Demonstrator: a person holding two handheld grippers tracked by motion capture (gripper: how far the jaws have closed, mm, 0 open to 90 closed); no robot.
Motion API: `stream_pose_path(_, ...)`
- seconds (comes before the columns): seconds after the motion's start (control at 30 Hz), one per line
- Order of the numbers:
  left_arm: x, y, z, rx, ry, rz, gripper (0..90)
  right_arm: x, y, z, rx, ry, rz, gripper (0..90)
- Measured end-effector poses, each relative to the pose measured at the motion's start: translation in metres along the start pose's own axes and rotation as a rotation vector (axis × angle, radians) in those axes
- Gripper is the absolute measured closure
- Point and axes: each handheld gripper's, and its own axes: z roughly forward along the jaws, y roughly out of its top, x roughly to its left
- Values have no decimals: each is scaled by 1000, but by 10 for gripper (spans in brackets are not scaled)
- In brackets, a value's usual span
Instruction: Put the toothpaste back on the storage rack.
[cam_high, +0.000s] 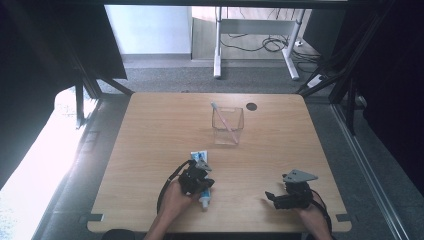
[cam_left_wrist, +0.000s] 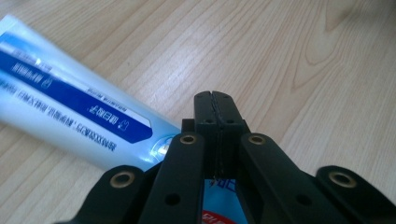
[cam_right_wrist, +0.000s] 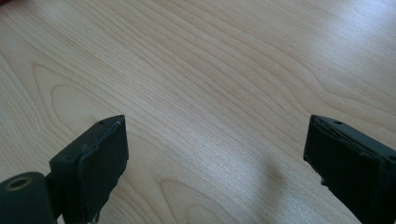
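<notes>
A blue and white toothpaste tube (cam_high: 200, 156) lies on the wooden table (cam_high: 150, 140), cap end toward the front edge. My left gripper (cam_high: 199, 172) sits over its middle. In the left gripper view the jaws of that gripper (cam_left_wrist: 215, 100) are pressed together with nothing between them, and the tube (cam_left_wrist: 70, 102) runs underneath and out to the left. My right gripper (cam_high: 270, 196) rests near the front right of the table, pointing left. Its jaws (cam_right_wrist: 215, 135) stand wide apart over bare wood.
A clear square container (cam_high: 228, 126) stands behind the tube near the table's middle, with a pink stick-like item (cam_high: 223, 118) leaning inside it. A dark round hole (cam_high: 251, 106) sits near the far edge. Black frame posts flank the table.
</notes>
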Motion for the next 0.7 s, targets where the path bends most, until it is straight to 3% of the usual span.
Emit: stream_pose_path(0.7, 14, -21, -21, 37, 33, -15, 897, 0, 0, 1, 2, 1, 3, 70)
